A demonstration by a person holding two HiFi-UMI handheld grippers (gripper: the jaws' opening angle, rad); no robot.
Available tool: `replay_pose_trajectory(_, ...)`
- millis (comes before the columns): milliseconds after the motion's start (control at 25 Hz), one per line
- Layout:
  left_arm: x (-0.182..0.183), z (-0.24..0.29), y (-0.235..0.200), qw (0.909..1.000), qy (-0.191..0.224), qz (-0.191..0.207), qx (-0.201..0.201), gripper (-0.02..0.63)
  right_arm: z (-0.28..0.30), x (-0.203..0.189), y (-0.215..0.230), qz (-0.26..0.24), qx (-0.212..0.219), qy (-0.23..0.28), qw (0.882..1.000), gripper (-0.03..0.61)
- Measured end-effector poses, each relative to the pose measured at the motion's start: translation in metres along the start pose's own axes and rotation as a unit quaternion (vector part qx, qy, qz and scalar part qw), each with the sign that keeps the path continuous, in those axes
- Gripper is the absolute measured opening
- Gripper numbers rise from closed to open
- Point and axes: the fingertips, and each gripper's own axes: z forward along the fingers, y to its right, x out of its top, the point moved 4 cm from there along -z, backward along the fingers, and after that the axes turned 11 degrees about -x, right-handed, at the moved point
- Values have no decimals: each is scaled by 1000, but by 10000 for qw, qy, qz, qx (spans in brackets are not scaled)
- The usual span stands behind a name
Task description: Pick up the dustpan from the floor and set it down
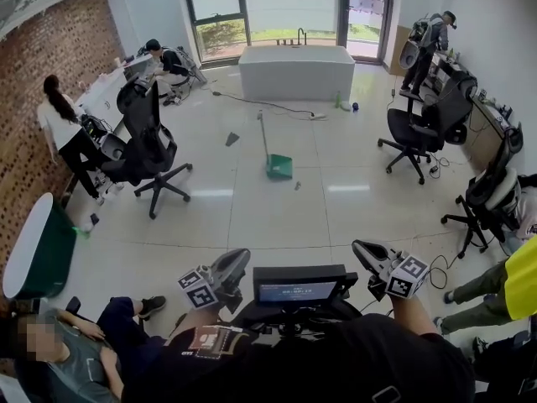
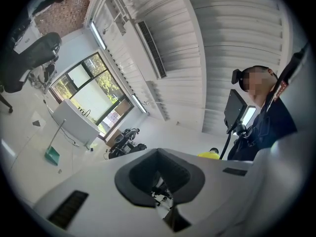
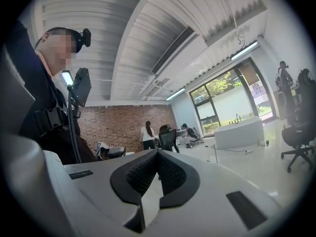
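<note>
On white floor (image 1: 252, 217), nearer its far edge, green long-handled dustpan (image 1: 279, 167) stands well apart from left gripper (image 1: 237, 261) & right gripper (image 1: 362, 250), both w/ jaws together, nothing between

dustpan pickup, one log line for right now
dustpan: on floor, far ahead, untouched | left gripper: shut, empty | right gripper: shut, empty

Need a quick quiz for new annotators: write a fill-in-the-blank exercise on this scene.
1. The dustpan lying on the floor is coloured ____.
2. Beyond the dustpan, farther from the person, stands a long white ____.
3. The left gripper and the right gripper both have their jaws ____, with nothing between them.

Missing words: green; bathtub; shut.
</note>
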Motion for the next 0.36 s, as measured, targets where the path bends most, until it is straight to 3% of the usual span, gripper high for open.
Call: replay_pose_trajectory(360, 17, -20, -20, 10000, 63, 29, -72, 8, 30, 1, -13, -133, -5, -17, 9999, 9)
